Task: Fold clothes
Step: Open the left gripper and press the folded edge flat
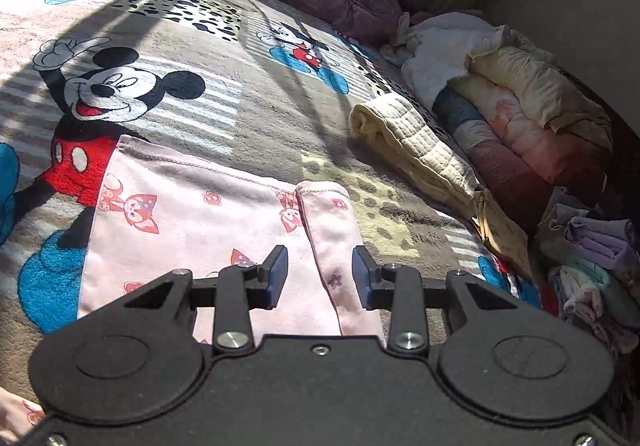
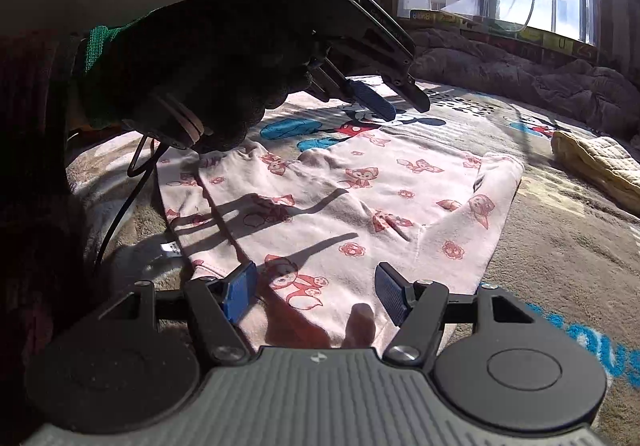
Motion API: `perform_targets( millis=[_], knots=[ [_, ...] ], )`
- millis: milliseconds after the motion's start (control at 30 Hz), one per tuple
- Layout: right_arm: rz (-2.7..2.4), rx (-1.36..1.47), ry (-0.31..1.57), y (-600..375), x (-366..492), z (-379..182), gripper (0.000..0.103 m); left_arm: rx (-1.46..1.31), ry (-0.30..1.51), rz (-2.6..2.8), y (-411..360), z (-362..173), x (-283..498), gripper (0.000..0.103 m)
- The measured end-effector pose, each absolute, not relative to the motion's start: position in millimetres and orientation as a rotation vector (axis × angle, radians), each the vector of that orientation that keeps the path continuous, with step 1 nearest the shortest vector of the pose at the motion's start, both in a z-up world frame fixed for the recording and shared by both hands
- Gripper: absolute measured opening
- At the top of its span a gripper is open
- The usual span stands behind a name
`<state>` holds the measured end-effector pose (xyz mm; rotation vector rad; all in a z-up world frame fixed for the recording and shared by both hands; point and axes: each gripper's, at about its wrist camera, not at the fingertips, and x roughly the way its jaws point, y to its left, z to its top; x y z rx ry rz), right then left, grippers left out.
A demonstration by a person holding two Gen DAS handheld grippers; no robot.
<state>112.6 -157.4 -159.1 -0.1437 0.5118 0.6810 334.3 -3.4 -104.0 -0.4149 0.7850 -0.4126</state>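
Over the cartoon-mouse blanket (image 1: 248, 114) on the bed, the left wrist view showed the left claw (image 1: 320, 278) spread and empty above the pink printed garment (image 1: 200, 214), whose folded sleeve (image 1: 332, 222) lay under the gap. From the right wrist view, the right claw (image 2: 316, 294) hovered spread, pinching nothing, over the garment's near edge, while a gloved hand (image 2: 208, 70) held the other claw above its far side.

Your pink garment (image 2: 360, 206) — printed with red foxes and small flowers — lies spread flat on the cartoon-mouse blanket (image 1: 248, 106), one sleeve (image 1: 332, 230) folded inward across its body.
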Motion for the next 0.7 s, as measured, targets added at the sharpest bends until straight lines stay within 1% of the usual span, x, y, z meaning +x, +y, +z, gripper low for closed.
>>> perform_targets(
  millis=[67, 233, 600, 633, 667, 700],
  knots=[
    [0.676, -0.133, 0.527, -158, 118, -161, 0.065, -0.455, 0.83, -0.418, -13, -114, 360, 0.033],
    [0.674, -0.08, 0.538, -165, 131, -159, 0.065, -0.509, 0.874, -0.403, -23, -132, 398, 0.033],
    [0.66, 0.014, 0.555, -173, 146, -163, 0.066, -0.584, 0.879, -0.427, -26, -155, 427, 0.032],
    [0.66, 0.019, 0.559, -174, 146, -164, 0.067, -0.585, 0.877, -0.427, -27, -156, 428, 0.031],
    [0.661, 0.023, 0.561, -173, 146, -164, 0.067, -0.581, 0.876, -0.427, -28, -157, 429, 0.025],
    [0.661, 0.028, 0.563, -174, 146, -164, 0.067, -0.565, 0.875, -0.421, -30, -157, 430, 0.008]
  ],
)
